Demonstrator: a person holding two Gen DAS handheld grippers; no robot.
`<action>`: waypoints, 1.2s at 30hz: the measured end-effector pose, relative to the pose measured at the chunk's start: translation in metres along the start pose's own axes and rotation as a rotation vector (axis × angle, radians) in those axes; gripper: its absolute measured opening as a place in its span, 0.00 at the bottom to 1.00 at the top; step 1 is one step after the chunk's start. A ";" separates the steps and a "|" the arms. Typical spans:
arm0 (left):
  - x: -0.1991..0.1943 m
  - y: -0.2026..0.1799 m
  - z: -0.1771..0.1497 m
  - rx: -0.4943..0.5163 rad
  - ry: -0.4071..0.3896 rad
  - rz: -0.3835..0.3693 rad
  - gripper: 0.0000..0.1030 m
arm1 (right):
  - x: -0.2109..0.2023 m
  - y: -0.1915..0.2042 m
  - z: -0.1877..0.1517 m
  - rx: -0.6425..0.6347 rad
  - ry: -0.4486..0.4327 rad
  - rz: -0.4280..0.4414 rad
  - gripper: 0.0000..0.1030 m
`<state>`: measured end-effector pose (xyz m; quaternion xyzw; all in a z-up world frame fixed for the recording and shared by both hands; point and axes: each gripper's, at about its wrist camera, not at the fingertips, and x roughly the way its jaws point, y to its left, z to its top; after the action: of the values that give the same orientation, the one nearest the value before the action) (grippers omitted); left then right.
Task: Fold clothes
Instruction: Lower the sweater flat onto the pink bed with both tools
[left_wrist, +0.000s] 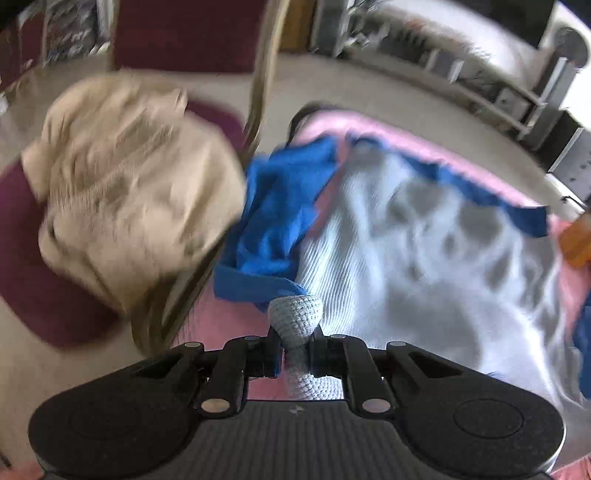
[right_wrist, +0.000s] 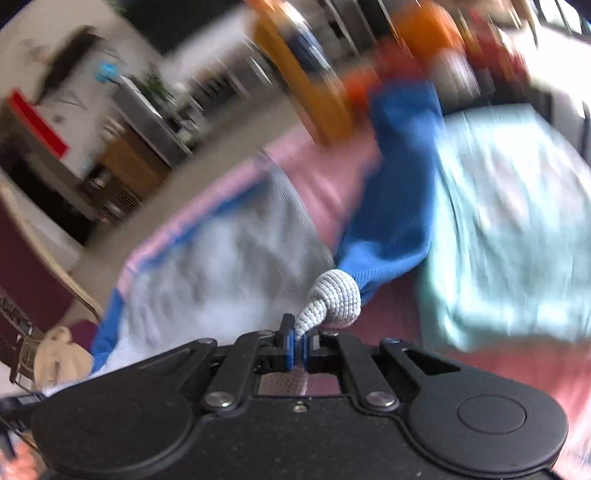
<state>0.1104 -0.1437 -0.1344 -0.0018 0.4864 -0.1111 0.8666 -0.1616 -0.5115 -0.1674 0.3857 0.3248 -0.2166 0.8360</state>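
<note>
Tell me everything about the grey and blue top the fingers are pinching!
The top is a pale grey ribbed knit with bright blue sleeves and trim. It looks soft and stretchy. It lies spread out and wrinkled on the pink cloth covering the table, front of the garment up as far as the blur shows. The left gripper is shut on a bunched grey edge, and the right gripper is shut on another bunched edge beside a blue sleeve.

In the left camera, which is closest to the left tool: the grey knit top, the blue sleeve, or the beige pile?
1. Grey knit top, pinched in the left tool.
2. Blue sleeve, just ahead, slightly left.
3. Beige pile, far left on the chair.
</note>
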 end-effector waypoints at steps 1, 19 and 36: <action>0.000 0.003 -0.003 -0.003 0.000 0.004 0.11 | 0.007 -0.007 -0.005 0.022 0.019 -0.010 0.04; -0.017 0.005 0.007 0.032 0.042 -0.035 0.14 | -0.007 0.007 0.037 0.046 0.011 -0.005 0.04; -0.033 -0.008 -0.038 0.279 0.065 0.164 0.35 | 0.022 0.000 0.016 -0.070 0.158 -0.220 0.40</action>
<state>0.0604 -0.1415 -0.1258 0.1619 0.4923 -0.1065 0.8486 -0.1404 -0.5268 -0.1747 0.3343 0.4374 -0.2645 0.7918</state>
